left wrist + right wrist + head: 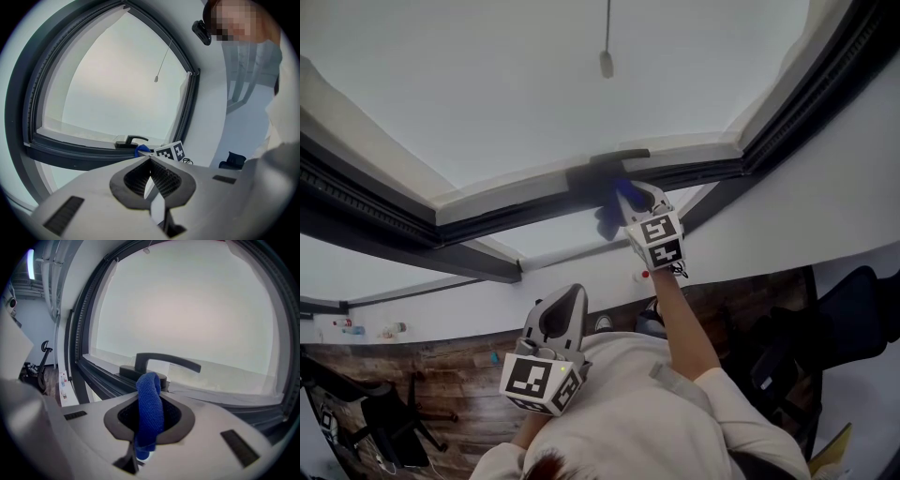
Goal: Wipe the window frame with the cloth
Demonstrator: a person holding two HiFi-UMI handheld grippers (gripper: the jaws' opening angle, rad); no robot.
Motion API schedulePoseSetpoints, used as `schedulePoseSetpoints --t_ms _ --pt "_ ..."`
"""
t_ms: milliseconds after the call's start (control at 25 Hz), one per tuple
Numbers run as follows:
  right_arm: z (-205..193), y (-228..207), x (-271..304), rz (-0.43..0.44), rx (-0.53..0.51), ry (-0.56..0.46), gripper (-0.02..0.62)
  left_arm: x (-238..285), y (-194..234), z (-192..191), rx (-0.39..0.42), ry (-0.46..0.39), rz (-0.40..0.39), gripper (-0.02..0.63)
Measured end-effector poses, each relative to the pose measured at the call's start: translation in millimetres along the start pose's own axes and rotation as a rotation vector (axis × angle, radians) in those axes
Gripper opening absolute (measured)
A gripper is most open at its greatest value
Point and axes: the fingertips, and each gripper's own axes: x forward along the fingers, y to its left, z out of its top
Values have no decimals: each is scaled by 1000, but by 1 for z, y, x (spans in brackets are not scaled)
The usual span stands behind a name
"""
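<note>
Blue cloth (150, 401) is pinched tight in my right gripper (151, 392), right by the window handle (166, 359) on the window frame (93, 376). My left gripper (150, 160) is pressed together, holding nothing. The cloth could snag on that handle — then slip out.

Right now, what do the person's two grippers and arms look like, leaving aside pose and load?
Both the left gripper and right gripper are light grey plastic, tapering to a point, with dark ribbed pads inside. Each carries a white cube with black square markers. A thin dark cord hangs by the right one's cube. The sleeves are cream-coloured.
</note>
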Motion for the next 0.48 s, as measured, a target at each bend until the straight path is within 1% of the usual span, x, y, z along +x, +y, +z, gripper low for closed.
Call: schedulePoseSetpoints --t_ms 200,480 --pt "-5 -8 -3 -9 0 11 49 0 -3 0 7 -2 -2 6" --pt "-5 -16 -6 -13 0 0 50 2 -7 0 8 -5 -5 6"
